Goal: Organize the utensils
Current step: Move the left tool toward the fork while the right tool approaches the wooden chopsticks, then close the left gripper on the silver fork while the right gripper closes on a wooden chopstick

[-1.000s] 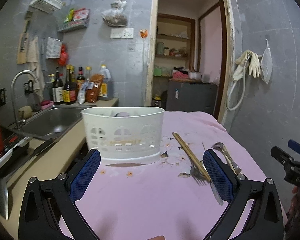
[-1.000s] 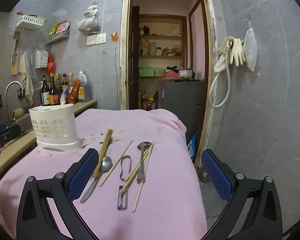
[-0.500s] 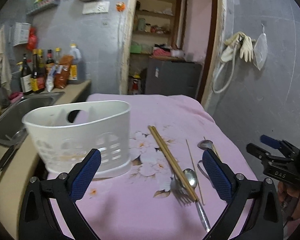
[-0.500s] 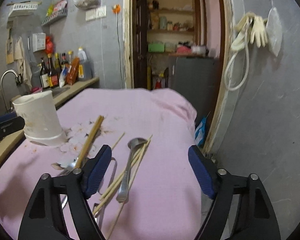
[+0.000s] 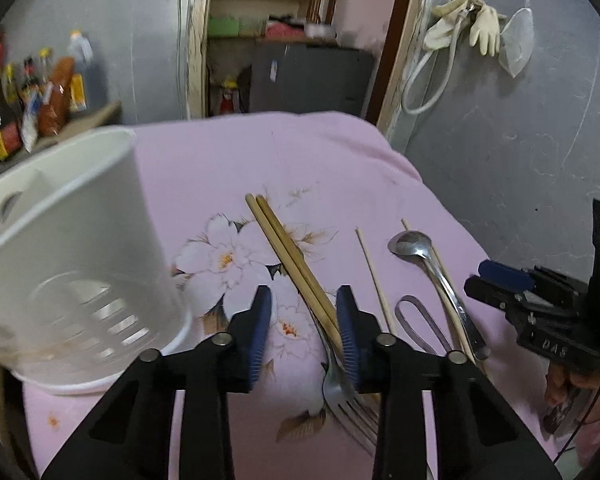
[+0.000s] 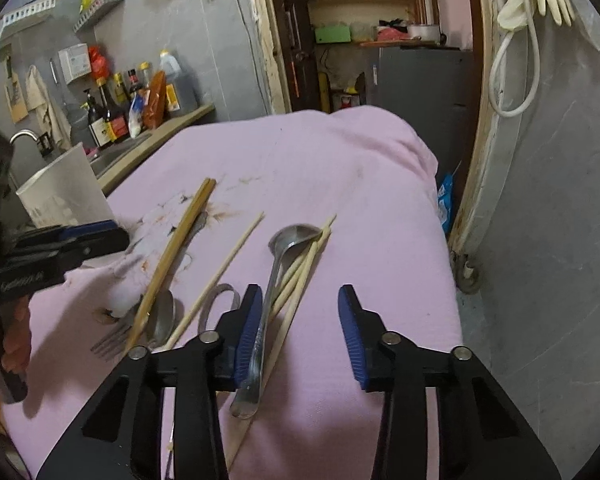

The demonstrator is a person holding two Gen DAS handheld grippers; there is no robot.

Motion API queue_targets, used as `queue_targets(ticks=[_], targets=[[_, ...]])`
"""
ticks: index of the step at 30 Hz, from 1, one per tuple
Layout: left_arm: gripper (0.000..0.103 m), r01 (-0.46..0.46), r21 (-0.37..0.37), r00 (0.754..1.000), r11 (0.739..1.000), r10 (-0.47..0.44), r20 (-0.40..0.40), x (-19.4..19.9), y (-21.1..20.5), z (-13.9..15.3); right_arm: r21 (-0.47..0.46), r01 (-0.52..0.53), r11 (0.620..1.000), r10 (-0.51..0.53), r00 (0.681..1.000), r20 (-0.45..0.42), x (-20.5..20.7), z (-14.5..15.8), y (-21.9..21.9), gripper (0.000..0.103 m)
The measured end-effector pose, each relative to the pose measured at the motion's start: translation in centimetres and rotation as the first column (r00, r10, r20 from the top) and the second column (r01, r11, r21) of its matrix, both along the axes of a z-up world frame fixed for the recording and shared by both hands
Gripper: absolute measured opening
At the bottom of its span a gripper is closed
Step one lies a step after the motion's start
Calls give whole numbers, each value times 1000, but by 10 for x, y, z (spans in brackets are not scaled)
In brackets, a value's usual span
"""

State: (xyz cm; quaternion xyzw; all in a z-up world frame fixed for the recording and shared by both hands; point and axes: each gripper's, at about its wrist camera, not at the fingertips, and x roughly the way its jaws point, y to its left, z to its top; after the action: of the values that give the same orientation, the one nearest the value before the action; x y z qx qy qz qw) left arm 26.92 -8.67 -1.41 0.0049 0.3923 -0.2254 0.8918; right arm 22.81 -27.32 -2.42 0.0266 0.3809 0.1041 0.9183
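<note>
The utensils lie scattered on a pink floral cloth [image 5: 228, 168] over the table: a pair of brown chopsticks [image 5: 284, 248] crossing a fork [image 5: 352, 404], a steel spoon [image 5: 410, 244] with pale thin chopsticks [image 6: 304, 268] beside it, and a metal loop tool [image 5: 416, 320]. The white slotted utensil holder [image 5: 72, 264] stands at the cloth's left edge.

The left gripper [image 5: 304, 320] has just been closing; its jaws are partly drawn in and straddle the brown chopsticks and the fork's handle, which seem to lie against the right pad, though contact is hard to judge. The right gripper [image 6: 300, 320] has also just been closing, narrowed but gapped, with the spoon's handle and the pale chopsticks by its left pad, no clamp evident.

Around it are grey walls, a doorway to shelves, hung rubber gloves [image 5: 476, 24] and a hose. Only the right wrist view shows the tap [image 6: 24, 136], wall racks and a second spoon [image 6: 162, 316] under the brown chopsticks; the left wrist view alone shows the fork's tines close up.
</note>
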Motion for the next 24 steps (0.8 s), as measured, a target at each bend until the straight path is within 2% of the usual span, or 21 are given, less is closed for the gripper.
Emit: queue_targets(ticks=[5,9,11,20,24], targets=[[18,-2,-31,998,1000,0,-65,17,3,-9,24,4,1000,-3,999,-47,5,-8,-6,24],[15,-8,-21,994,1000,6,-113,28,5,-16,20,0,1000,2,998,-58,9,-10,-5,21],[14,-2,-8,993,1000,1,-118,30,2,-20,8,-6,1000,7,998,-60,10,-10,-3,21],[12,16,-47,988,999,-23,-156,41,1,-24,-70,-37,997,32,997,-69,22,-13,11,13],[12,20,-58,984,998,-30,-173,45,-3,-23,-40,-31,999,28,996,-83,23,-14,6,13]])
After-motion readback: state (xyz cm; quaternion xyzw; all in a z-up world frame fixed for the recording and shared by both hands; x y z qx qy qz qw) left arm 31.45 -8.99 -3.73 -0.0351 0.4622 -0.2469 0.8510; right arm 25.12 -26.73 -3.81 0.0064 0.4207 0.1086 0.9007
